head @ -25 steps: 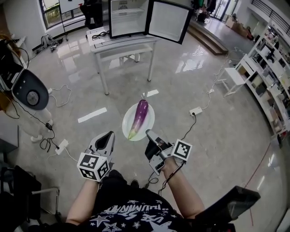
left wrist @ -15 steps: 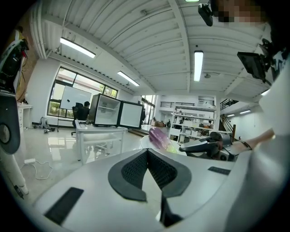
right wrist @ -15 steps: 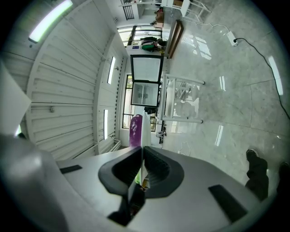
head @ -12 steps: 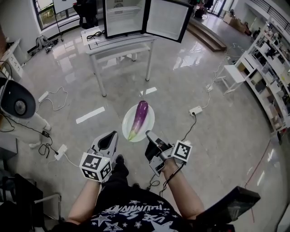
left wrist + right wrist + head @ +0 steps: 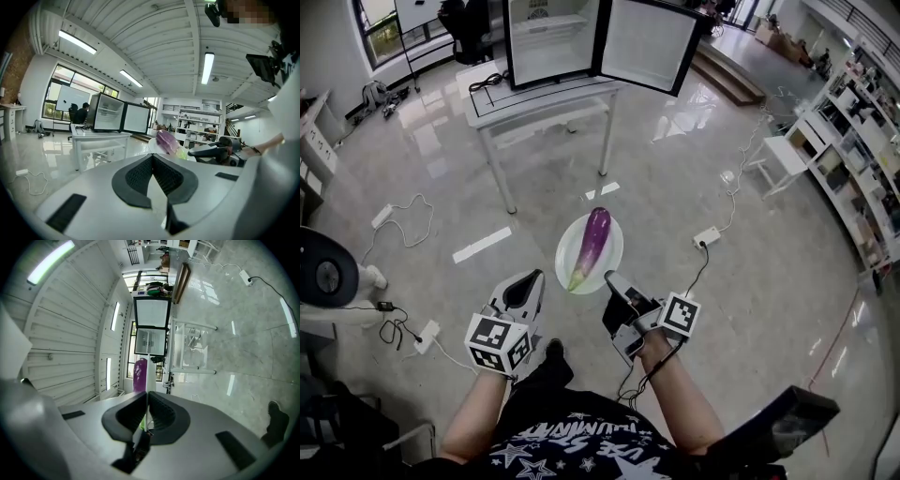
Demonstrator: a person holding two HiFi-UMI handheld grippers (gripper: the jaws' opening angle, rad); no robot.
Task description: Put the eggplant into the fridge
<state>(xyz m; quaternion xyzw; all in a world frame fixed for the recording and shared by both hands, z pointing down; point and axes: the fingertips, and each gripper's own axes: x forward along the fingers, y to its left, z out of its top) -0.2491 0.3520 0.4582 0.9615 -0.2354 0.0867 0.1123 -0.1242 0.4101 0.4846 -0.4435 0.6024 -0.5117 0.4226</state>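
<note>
The right gripper (image 5: 610, 279) is shut tight on the near rim of a white plate (image 5: 612, 249), and in its own view the thin rim stands on edge between the two black pads. The left gripper (image 5: 528, 280) is just to the left of the plate, not touching it. Its jaws are pressed together with nothing in them.

The eggplant (image 5: 591, 246) lies on the plate. It is long, and it runs away from the person. Its round purple end points far out, toward the fridge (image 5: 548, 39). Its green stem end points back toward the person and a little to the left. The skin is shiny, deep purple at the far end and paler near the stem.

Under the plate is a shiny grey stone floor (image 5: 694, 159) with white cables and a plug box (image 5: 706, 236) on it. The fridge stands on a white table (image 5: 546, 94) well away from the plate, with its door (image 5: 643, 43) swung open to the right. White shelves (image 5: 861, 141) line the right side of the room
</note>
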